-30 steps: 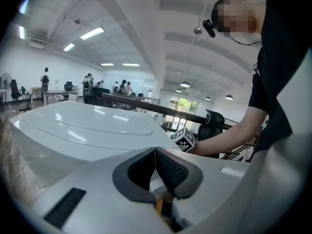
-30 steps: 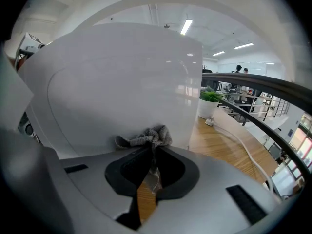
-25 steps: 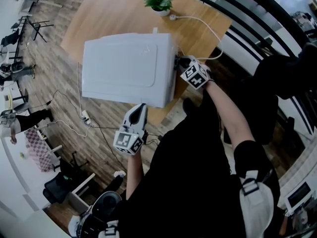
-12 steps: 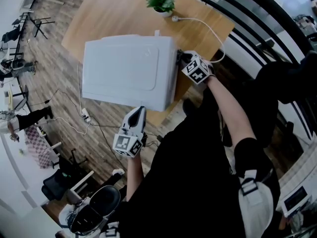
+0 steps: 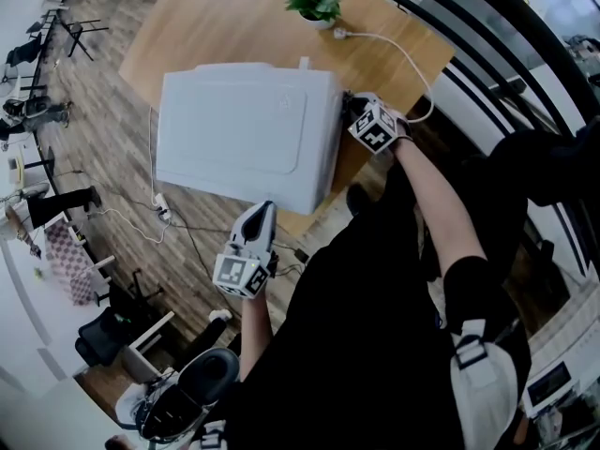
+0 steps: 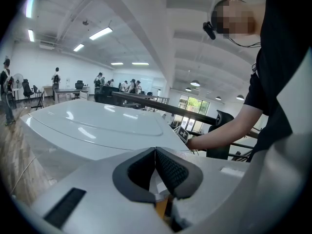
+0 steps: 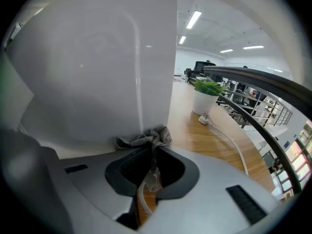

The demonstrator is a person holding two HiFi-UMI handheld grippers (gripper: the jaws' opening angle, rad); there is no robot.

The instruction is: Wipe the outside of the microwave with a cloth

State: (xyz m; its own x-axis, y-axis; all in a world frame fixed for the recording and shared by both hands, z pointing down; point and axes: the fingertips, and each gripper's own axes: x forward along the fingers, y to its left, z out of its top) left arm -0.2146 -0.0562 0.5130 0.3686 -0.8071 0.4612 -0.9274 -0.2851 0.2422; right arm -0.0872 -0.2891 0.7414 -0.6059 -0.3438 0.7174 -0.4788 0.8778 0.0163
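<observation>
On wooden table (image 5: 206, 26), head view: microwave (image 5: 246, 131), white, casing top facing the camera; potted plant (image 5: 316, 0) at its 1 o'clock, near but not touching; white cable (image 5: 398, 50) trailing over the tabletop from beside the plant toward 3 o'clock.

Right gripper (image 7: 152, 152): jaws clenched on cloth (image 7: 145, 139) (grey, bunched, a wad showing ahead of the tips); cloth pressed against the microwave's side wall, close to that wall's upright corner edge on the plant side; this is the casing's 3 o'clock face in the head view.

Left gripper (image 6: 156, 152): jaws closed together, nothing between them; held at the microwave's 6 o'clock edge, near the casing, no contact evident; idle.

Step in hand, as judged: wiping of the side panel; no cloth lies on the top or the other visible faces.

Next move, as judged: a stroke along the panel under steady pressure; wad held flat to the wall so that the hard jaw tips do not scrape; grip firm, since only a thin fold sits between the pads; cable and plant lie close at 1 to 2 o'clock, so a wide sweep risks snagging them.
</observation>
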